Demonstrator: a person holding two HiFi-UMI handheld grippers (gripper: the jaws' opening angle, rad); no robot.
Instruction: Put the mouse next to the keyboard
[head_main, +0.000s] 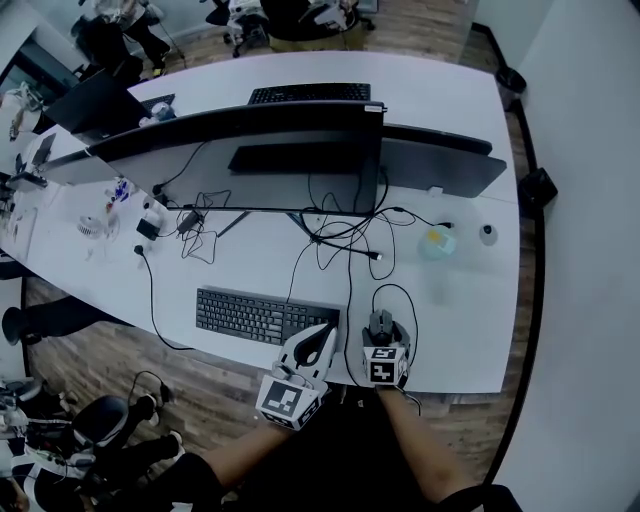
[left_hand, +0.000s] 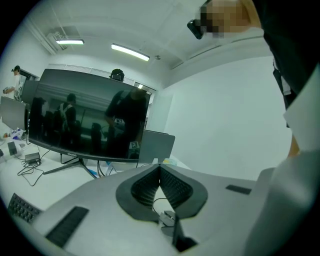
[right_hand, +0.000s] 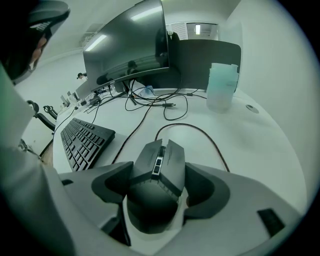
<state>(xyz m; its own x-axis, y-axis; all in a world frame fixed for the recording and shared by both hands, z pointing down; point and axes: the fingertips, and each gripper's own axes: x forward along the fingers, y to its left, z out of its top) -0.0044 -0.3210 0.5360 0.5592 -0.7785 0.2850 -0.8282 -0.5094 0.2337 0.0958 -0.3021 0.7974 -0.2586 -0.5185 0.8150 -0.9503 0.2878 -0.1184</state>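
Surface (head_main: 460, 300): a long white desk. The job happens at its near edge, lower centre of the head view, so a dropped mouse could go over that edge to the floor.
Monitor (head_main: 250, 125): wide and curved, across the upper middle of the frame. It is well clear of the move.
Keyboard (head_main: 262, 316): black, lying lower centre-left and parallel to the near edge. Bare surface to its right is the likely spot for the mouse.
Left gripper (left_hand: 160, 167): its jaws are pressed together with nothing between them. It hangs over the keyboard's right end, where it could crowd the placement spot.
Right gripper (right_hand: 159, 189): closed around the mouse, one pad on each flank. The hold sits on the rounded rear, so the mouse could squirt forward if squeezed harder.
Mouse (right_hand: 159, 170): dark and wired, lower centre-right in the head view. It is near the keyboard's right end, not touching it. Whether it rests on the surface or is slightly lifted I cannot tell.
Cup (right_hand: 221, 87): a pale translucent container, upper right of the right gripper view, well apart from the path.
Cable (right_hand: 200, 135): it loops from the mouse's nose back toward the tangle under the monitor. If it drags or snags there, it could twist the mouse in the grip.
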